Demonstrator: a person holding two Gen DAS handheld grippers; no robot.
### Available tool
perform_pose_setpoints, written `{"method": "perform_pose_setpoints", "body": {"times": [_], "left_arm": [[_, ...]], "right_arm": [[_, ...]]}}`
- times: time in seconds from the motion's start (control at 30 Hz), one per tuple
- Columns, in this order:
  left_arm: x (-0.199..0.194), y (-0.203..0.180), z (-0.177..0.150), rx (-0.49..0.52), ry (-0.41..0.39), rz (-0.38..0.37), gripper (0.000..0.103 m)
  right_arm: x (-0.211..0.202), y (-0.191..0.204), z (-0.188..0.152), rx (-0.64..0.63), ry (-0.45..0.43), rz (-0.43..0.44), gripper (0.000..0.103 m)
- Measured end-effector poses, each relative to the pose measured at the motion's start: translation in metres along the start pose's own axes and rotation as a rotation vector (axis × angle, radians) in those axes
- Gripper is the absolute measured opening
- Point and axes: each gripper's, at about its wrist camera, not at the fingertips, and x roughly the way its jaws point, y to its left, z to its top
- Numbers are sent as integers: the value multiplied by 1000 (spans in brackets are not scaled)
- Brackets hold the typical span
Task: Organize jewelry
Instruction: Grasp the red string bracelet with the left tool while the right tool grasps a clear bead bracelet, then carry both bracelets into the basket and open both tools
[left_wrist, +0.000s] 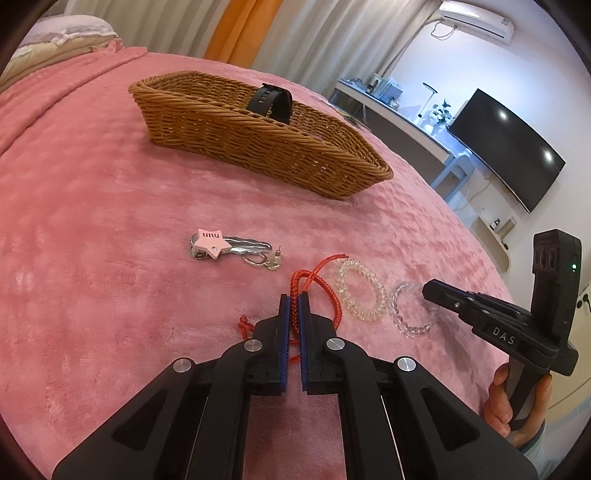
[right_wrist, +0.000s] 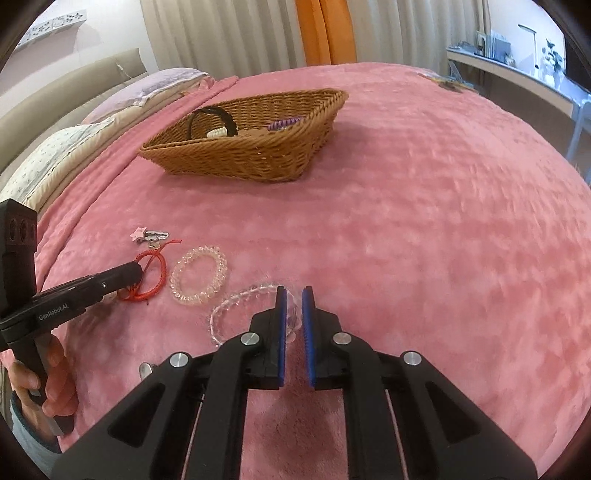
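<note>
My left gripper (left_wrist: 294, 297) is shut on a red braided cord bracelet (left_wrist: 321, 284) lying on the pink blanket; it also shows in the right wrist view (right_wrist: 151, 273). My right gripper (right_wrist: 294, 291) is narrowly open around the edge of a clear bead bracelet (right_wrist: 236, 302), touching the blanket. A pale spiral bracelet (left_wrist: 360, 290) lies between the two bracelets. A pink star clip with silver clips and an earring (left_wrist: 229, 249) lies further away. A wicker basket (left_wrist: 258, 144) beyond holds a black watch (left_wrist: 271, 101), a white item and a purple spiral band (right_wrist: 286, 122).
The pink blanket (right_wrist: 424, 221) covers the bed. Pillows (right_wrist: 55, 158) lie at the bed's head. A desk (left_wrist: 399, 118) and a dark TV screen (left_wrist: 506, 147) stand beyond the bed's edge. A small silver item (right_wrist: 146, 369) lies by the right gripper.
</note>
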Motion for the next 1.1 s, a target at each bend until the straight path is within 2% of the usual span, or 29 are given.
{"method": "perform_pose_setpoints", "body": {"times": [0.13,0.37,0.4,0.43,0.47,0.53,0.57,0.63,0.83,1.1], "left_arm": [[0,-2,-1,3,2,-1,3],[0,-4,-1,7,-1,1,3],[0,-4,-1,9,-1,2,3],[0,-5,-1,11,-2,4,3],[0,-6,-1,12,-3,5,3],[0,-6,-1,15,-4,12,3],[0,-7,-1,16,-6,13,3],[0,-7,-1,16,-5,13,3],[-2,-9,-1,28,-19,15,3],[-17,-18,-2,63,-92,49,2]], "right_arm": [[-1,-2,-2,3,-4,-8,42],[13,13,-6,-64,41,-66,42],[14,17,-7,-82,42,-79,42],[14,20,-8,-97,45,-87,36],[14,23,-9,-115,49,-98,35],[13,28,-10,-138,44,-117,22],[13,30,-11,-146,43,-111,19],[12,31,-11,-157,43,-100,6],[3,36,-12,-180,-5,-93,6],[-18,33,-8,-147,-88,-59,6]]}}
